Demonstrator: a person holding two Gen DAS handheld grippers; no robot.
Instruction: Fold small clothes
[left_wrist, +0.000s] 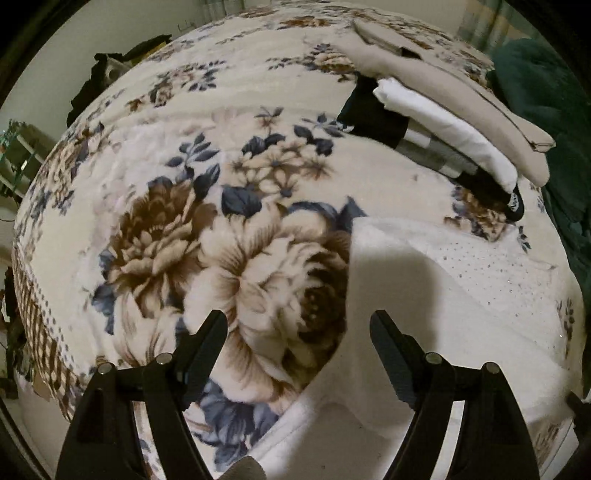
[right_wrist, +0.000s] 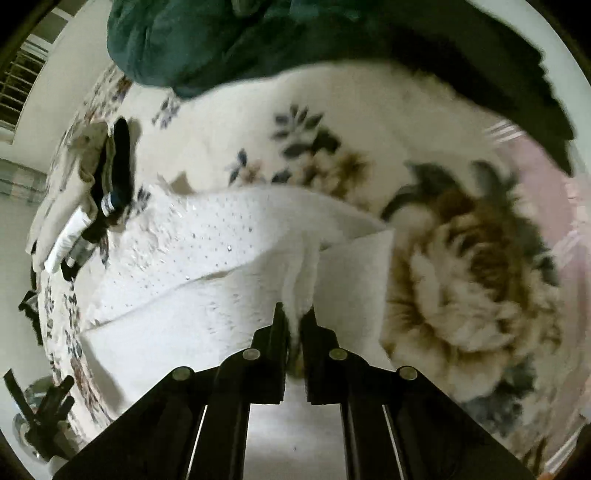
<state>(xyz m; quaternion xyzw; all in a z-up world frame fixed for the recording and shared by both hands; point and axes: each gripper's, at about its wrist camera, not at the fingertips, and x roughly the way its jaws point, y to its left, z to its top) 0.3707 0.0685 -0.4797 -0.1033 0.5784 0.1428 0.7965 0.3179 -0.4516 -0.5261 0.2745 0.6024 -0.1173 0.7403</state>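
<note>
**White garment mid-fold on the bed, 1 pile already done**

My right gripper (right_wrist: 294, 317) has its jaws pressed together on a bunched edge of the white garment (right_wrist: 207, 258), pinching a ridge of fabric that rises between the tips. My left gripper (left_wrist: 299, 332) hangs above the bed with its jaws spread wide and nothing between them; it hovers over the garment's edge, where white cloth meets the floral blanket (left_wrist: 155, 155).

The garment lies spread on the blanket, and it carries a field of small sparkling studs across its upper part. In the right wrist view 1 layer already overlaps another, with a straight edge and a corner showing just beyond my jaws, so I judge that a first fold is in or under way. It is still broad and loose, not a tidy packet.

Farther up the bed sits a stack of folded clothes (left_wrist: 443, 122): a beige piece on top, a white piece under it, then grey-striped and black items. I take that as finished work. A dark green blanket or garment (right_wrist: 221, 40) is heaped at the bed's far side; I cannot tell whether it belongs to the job.

What is left, as I see it: carry this pinched edge across, flatten it, fold again and add it to the stack.
</note>
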